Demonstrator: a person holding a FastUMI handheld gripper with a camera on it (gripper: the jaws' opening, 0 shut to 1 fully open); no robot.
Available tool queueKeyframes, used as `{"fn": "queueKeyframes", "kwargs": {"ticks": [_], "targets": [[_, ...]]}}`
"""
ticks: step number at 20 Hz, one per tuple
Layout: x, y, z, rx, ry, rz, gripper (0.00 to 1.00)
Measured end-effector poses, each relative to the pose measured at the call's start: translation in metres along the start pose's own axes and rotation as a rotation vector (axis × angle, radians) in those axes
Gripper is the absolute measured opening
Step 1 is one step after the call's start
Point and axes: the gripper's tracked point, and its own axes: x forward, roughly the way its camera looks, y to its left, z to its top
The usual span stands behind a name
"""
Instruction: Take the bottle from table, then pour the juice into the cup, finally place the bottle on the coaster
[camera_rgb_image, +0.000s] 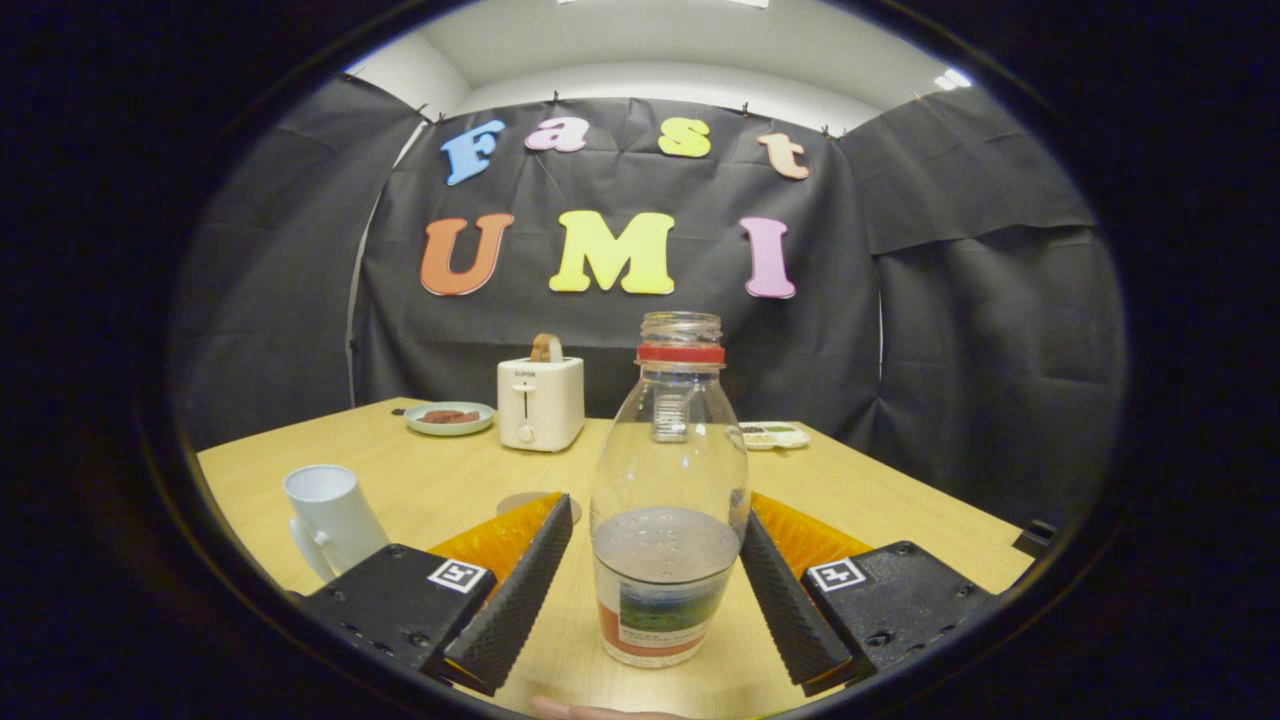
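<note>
A clear plastic bottle (668, 500) with a red neck ring and no cap stands upright on the wooden table (880, 490), about a third full of dark liquid. It stands between my two black ribbed fingers (520, 590). My gripper (655, 560) is open: the right finger lies at or very close to the bottle's side, while a gap shows at the left finger. A white cup (330, 515) with a handle stands to the left, beside the left finger. A round brown coaster (520, 503) lies flat just beyond the left fingertip, partly hidden by it.
A white toaster (540, 402) holding a slice of bread stands at the table's far side. Left of it is a pale green plate (450, 417) with food, and a small white tray (772, 435) lies behind the bottle. Black cloth walls the booth.
</note>
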Motion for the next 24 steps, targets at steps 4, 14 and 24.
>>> {"fn": "queueKeyframes", "kwargs": {"ticks": [4,14,24], "targets": [[0.003,-0.002,-0.001,0.022,-0.007,0.013,1.00],[0.003,-0.022,0.021,0.059,0.022,0.043,0.81],[0.014,-0.031,0.072,-0.061,0.021,0.052,0.81]]}}
